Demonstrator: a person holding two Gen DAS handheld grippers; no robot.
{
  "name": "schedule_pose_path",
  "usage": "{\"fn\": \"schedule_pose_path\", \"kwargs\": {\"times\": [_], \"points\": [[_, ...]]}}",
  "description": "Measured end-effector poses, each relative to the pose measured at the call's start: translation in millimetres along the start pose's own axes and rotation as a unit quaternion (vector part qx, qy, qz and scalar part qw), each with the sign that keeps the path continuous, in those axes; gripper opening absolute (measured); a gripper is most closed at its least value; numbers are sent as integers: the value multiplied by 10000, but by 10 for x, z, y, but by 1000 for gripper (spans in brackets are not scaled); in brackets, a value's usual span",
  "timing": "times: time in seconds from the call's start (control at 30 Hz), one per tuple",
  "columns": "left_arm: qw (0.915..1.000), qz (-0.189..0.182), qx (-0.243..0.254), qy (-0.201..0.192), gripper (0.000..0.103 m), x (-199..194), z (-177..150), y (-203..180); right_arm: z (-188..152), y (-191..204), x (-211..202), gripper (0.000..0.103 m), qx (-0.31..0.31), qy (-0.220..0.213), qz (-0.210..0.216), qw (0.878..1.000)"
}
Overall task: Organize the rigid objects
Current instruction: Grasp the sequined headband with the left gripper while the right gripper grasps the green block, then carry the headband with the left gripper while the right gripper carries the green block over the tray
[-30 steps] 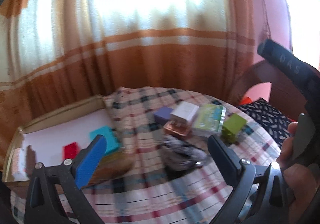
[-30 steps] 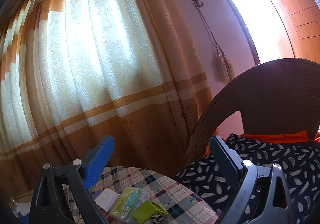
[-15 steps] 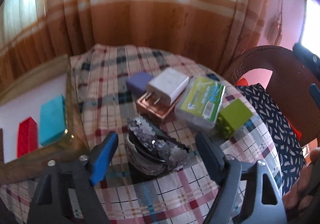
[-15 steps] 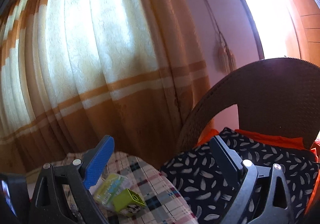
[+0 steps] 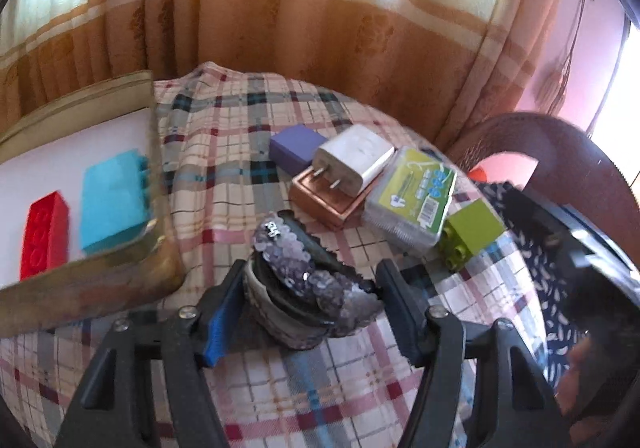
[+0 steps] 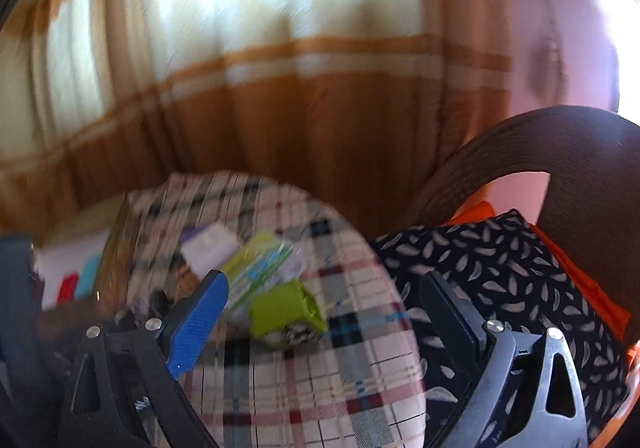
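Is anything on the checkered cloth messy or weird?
Yes. The white charger lies tilted across the copper box instead of flat on the cloth. The sequined hair clip sits lopsided on a small round container, between the left tool's fingers.

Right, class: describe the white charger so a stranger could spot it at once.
Start at the checked cloth, right of the tray with two bricks. In the cluster of small things in the middle, the white charger lies on the copper box, between the purple block and the green packet. Only it has metal prongs.

Both wrist views look down, close, sharing the plaid cloth (image 5: 224,151) and green block (image 6: 286,312).
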State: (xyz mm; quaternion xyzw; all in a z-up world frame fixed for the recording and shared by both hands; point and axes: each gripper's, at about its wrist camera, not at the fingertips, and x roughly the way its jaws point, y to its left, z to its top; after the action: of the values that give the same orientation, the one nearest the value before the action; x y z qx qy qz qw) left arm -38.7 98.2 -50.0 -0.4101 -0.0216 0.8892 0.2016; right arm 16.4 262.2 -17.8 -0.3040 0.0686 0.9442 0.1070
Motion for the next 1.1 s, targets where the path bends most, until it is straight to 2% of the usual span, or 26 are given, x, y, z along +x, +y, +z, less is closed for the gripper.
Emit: {"fn": "schedule_pose_path", "kwargs": {"times": [0.1,0.3,0.5,0.57,0.6,0.63,0.7,0.83,1.0,1.1], "points": [[9996,43,83,-276,65,-165,-46,10,-9,48,109,98,-229,284,-116,9993],[9974,-116,177,-683,65,-433,-51,84,-26,163,369,98,-659,937,-44,9934],[9973,-95,58,-725,65,-464,-27,216,-23,257,527,98,-987,1225,-202,9873],[9973,-81,38,-724,65,-458,-31,235,-41,279,593,87,-1072,1380,-175,9845],[9973,-66,47,-731,65,-458,-29,238,-45,272,610,74,-1061,1431,-149,9839],[9972,-55,67,-747,65,-462,-36,236,-31,270,585,61,-1070,1357,-196,9848],[9967,-13,129,-798,65,-482,-45,231,-24,254,551,48,-1076,1268,-151,9860],[9960,18,202,-865,65,-518,-70,223,-26,188,445,45,-836,1126,308,9896],[9953,40,181,-951,65,-553,-68,262,-43,130,67,45,-397,441,887,9943],[9943,81,167,-1049,65,-594,-54,290,-16,190,-88,45,-204,140,1030,9944]]}}
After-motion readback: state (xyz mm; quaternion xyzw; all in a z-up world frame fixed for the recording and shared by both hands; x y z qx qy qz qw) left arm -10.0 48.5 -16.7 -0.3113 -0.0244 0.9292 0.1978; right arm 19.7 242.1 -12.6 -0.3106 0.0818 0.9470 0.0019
